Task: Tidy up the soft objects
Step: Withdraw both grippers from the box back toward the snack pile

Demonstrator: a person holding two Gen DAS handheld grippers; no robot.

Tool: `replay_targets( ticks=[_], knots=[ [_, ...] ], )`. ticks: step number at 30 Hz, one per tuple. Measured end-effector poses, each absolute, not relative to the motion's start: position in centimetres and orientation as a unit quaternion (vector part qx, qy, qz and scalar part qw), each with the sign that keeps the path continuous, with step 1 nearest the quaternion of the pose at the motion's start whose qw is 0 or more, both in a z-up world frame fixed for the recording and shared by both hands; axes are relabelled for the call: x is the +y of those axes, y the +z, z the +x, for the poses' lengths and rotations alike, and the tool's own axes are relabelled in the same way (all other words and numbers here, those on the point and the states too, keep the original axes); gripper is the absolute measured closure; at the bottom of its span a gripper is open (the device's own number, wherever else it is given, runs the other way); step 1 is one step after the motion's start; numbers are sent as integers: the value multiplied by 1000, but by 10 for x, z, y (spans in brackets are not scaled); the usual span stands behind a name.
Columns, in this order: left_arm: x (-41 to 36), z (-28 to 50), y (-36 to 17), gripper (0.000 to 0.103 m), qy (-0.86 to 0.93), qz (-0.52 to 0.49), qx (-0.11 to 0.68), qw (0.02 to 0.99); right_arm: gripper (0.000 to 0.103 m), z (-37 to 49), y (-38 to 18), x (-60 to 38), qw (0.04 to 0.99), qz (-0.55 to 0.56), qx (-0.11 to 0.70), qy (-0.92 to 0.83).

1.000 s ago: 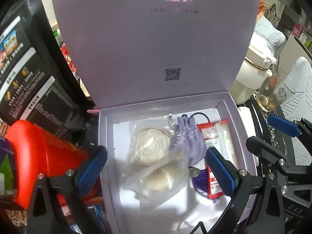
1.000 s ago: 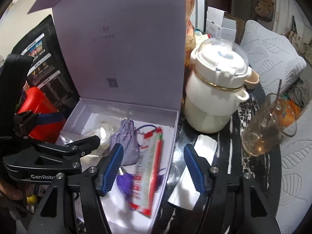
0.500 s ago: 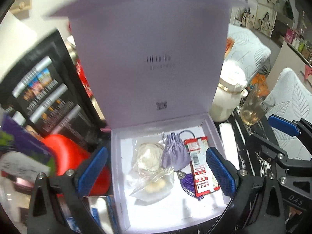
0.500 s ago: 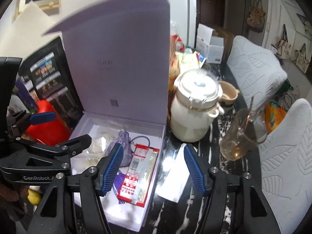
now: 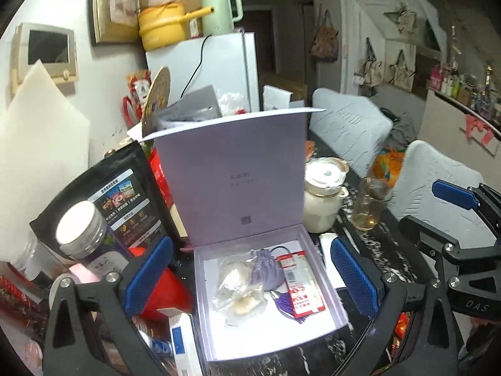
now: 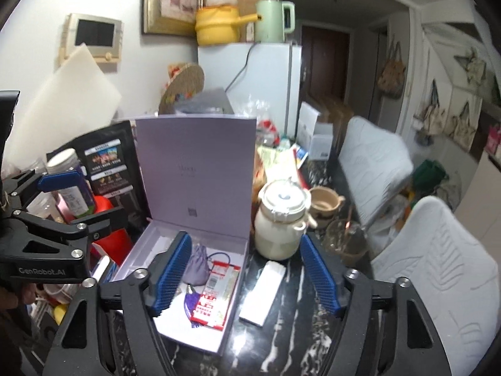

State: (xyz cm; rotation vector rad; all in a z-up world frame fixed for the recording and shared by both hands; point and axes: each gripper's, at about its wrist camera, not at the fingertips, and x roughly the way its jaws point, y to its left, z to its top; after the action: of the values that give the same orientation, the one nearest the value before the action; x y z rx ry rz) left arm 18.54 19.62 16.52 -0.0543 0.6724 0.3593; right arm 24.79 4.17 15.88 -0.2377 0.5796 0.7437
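Soft objects lie inside the lilac box (image 5: 341, 305), whose lid stands upright at its far edge: a lilac pouch (image 5: 265, 271) near the middle, a clear bag of pale pieces (image 5: 233, 288) toward the left wall, a red sachet (image 5: 299, 283) along the right wall and a purple tassel (image 5: 283, 308) beneath it. We hold our left gripper (image 5: 247, 279) above the box, jaws wide and empty. Our right gripper (image 6: 245, 275) hangs over the box's right edge, its jaws opening with nothing held. A white jar (image 6: 280, 219) and a glass (image 6: 344, 239) stand on the tabletop to the right.
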Motion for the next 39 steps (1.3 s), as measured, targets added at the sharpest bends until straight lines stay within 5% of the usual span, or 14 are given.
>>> replay_targets(
  ticks=[19,39],
  knots=[
    [112,81,171,0,104,12,276,955,15,127,166,-43,924,-110,200,308],
    [33,23,84,0,10,2,343,939,14,33,72,-138,927,-63,292,226]
  ],
)
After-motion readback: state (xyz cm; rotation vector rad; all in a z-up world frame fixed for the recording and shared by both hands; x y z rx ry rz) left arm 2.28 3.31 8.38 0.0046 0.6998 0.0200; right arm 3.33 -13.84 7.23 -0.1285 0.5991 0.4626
